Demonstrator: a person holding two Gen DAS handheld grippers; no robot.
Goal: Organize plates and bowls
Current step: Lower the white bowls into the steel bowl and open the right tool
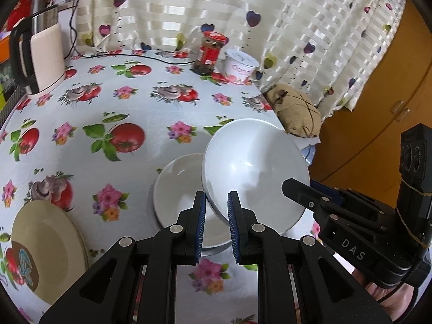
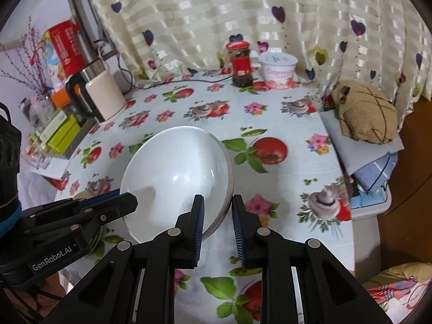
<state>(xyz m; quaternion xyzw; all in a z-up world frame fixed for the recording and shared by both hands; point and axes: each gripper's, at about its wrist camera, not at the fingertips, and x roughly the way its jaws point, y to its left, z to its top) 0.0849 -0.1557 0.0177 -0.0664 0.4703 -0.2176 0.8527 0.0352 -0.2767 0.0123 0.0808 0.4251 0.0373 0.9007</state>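
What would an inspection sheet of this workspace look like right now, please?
Surface: flowered tablecloth, flat, no spills seen.
Job's things: white bowl held tilted, partly over a second bowl that stands on the cloth; cream plate at the near left.
Clutter: kettle, red-lidded jar and yogurt tub at the back; brown cloth bundle at the right edge.
Grippers: left gripper and right gripper each closed on the white bowl's rim, on opposite sides.
Cables: black cable runs along the back of the table.
Surroundings: heart-print curtain behind; wooden cabinet to the right.
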